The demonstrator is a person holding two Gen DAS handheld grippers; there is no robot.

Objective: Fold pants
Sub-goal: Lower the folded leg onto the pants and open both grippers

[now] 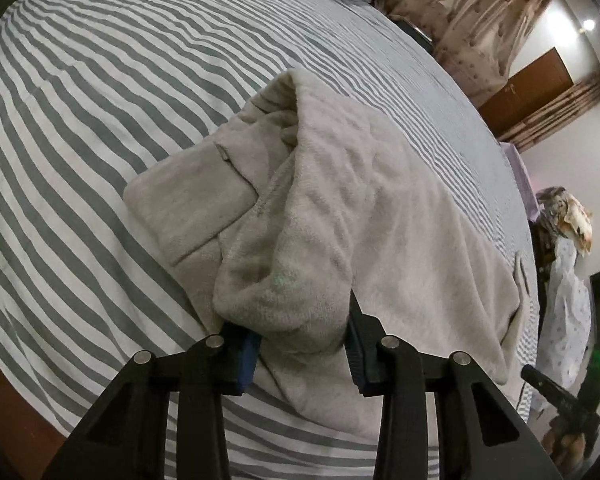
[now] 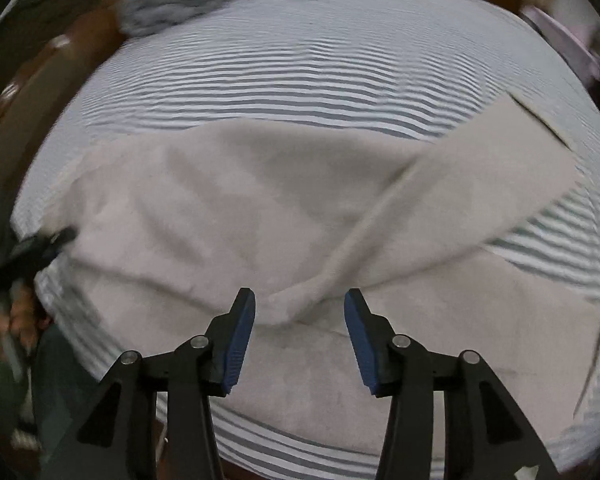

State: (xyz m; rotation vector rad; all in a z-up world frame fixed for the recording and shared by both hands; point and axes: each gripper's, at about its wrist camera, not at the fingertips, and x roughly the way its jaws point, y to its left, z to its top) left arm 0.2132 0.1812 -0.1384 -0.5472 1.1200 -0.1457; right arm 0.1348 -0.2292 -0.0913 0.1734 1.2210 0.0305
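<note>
The left tool (image 1: 300, 344) is clenched on a bunched fold of the cream fleece pants (image 1: 300, 208), lifted off the striped bed (image 1: 80, 100) so that the gathered cloth drapes back over the garment, apparently to carry one part across the rest. The pants lie spread across the near half of the bed, one leg (image 2: 500, 168) angled away from the other. The right tool (image 2: 300, 332) hovers released just above the pants at the crease between the legs, grasping nothing, seemingly placed to take the next hold there.

striped bed (image 1: 100, 80) — wooden door (image 1: 528, 88)
</note>
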